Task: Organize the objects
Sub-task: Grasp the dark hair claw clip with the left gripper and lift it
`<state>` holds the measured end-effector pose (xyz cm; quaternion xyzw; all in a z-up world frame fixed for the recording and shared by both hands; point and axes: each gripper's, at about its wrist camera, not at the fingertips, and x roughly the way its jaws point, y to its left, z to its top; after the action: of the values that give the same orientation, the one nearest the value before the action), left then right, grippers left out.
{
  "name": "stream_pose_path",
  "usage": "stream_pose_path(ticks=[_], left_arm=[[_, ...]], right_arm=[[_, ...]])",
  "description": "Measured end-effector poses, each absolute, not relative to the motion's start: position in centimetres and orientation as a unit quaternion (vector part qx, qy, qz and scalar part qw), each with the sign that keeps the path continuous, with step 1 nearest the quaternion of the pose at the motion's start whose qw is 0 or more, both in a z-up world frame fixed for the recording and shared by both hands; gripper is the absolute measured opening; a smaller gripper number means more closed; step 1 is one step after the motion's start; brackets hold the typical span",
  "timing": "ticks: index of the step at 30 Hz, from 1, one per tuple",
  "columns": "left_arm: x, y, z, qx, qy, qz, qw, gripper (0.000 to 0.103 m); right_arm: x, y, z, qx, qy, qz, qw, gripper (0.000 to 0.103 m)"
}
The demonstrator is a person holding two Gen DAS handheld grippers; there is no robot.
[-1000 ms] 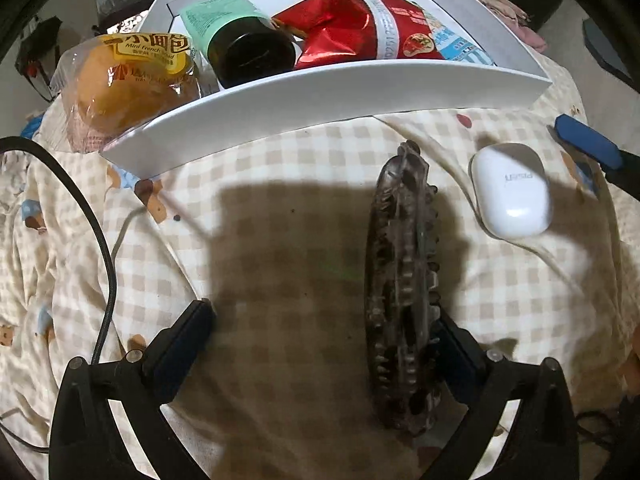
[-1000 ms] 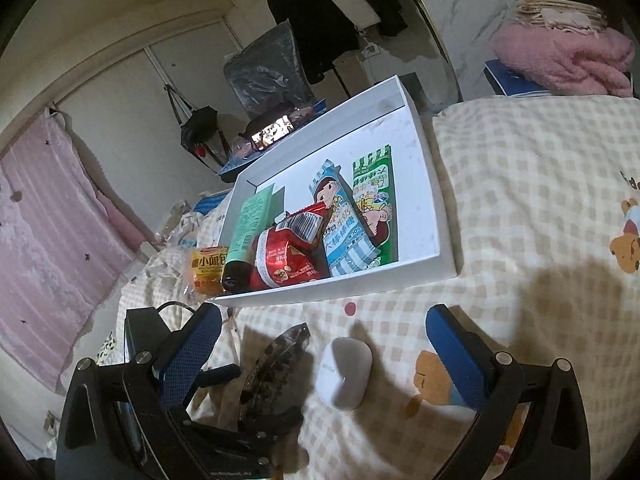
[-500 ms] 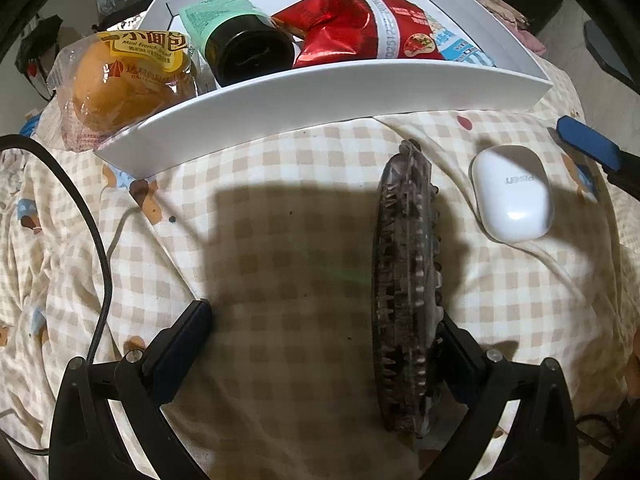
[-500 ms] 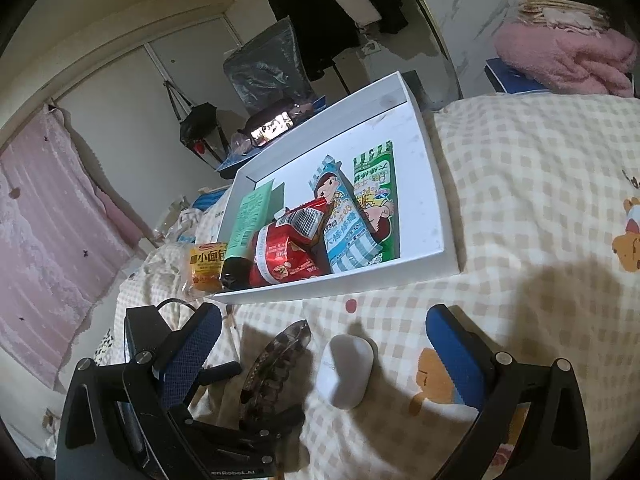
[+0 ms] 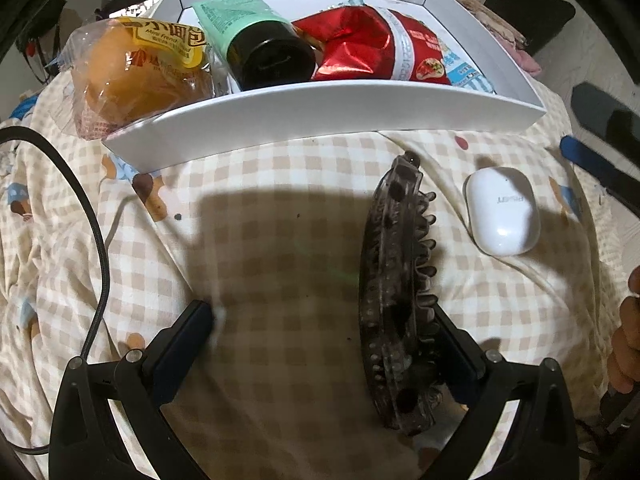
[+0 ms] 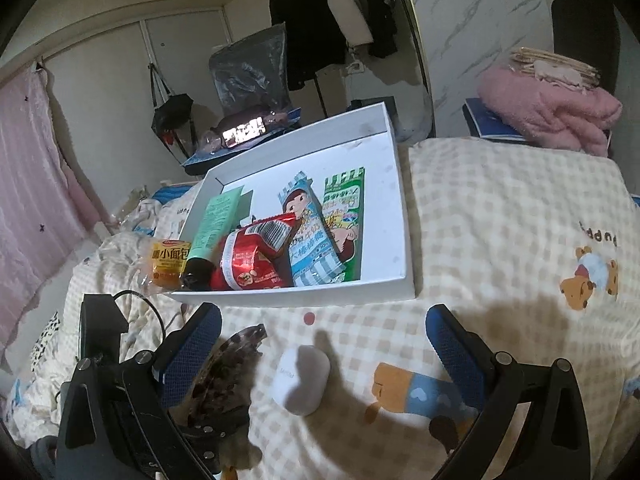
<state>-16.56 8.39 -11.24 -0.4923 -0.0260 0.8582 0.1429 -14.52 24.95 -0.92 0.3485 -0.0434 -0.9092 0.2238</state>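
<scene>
A dark tortoiseshell hair claw clip (image 5: 394,292) lies on the checked bedsheet, resting against the right finger of my open left gripper (image 5: 320,344); the left finger stands well apart from it. The clip also shows in the right wrist view (image 6: 224,376). A white earbud case (image 5: 502,210) lies just right of the clip, between the fingers of my open, empty right gripper (image 6: 320,344). The white tray (image 5: 328,108) beyond holds a green tube (image 5: 256,36), a red snack bag (image 5: 376,44) and other packets (image 6: 320,236). A wrapped bun (image 5: 140,76) sits against the tray's left outer wall.
A black cable (image 5: 96,240) runs over the sheet at the left. A pink blanket (image 6: 548,108) lies on a stand beyond the bed. Clothes hang on a rack (image 6: 320,28) at the back. A hand (image 5: 628,340) shows at the right edge.
The left gripper has crept forward a little toward the tray; the clip stays against its right finger. The right gripper has shifted slightly; the case stays between its fingers.
</scene>
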Motion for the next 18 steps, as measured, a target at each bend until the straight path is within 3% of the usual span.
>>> stream_pose_path(ticks=[9,11,18], left_arm=[[-17.1,8.1,-10.7,-0.483,-0.047,0.862,0.147,0.102],[-17.0,8.0,-9.8,-0.475,-0.042,0.869,0.132,0.098],[-15.9,9.0,-6.0,-0.383,-0.045,0.908,0.166,0.094]], right_arm=[[-13.9,24.4,-0.7,0.324,-0.041,-0.913,0.244,0.103],[-14.0,24.6,-0.7,0.327,-0.055,-0.908,0.256,0.103],[-14.2,25.4,-0.2,0.333,-0.08,-0.898,0.275,0.103]])
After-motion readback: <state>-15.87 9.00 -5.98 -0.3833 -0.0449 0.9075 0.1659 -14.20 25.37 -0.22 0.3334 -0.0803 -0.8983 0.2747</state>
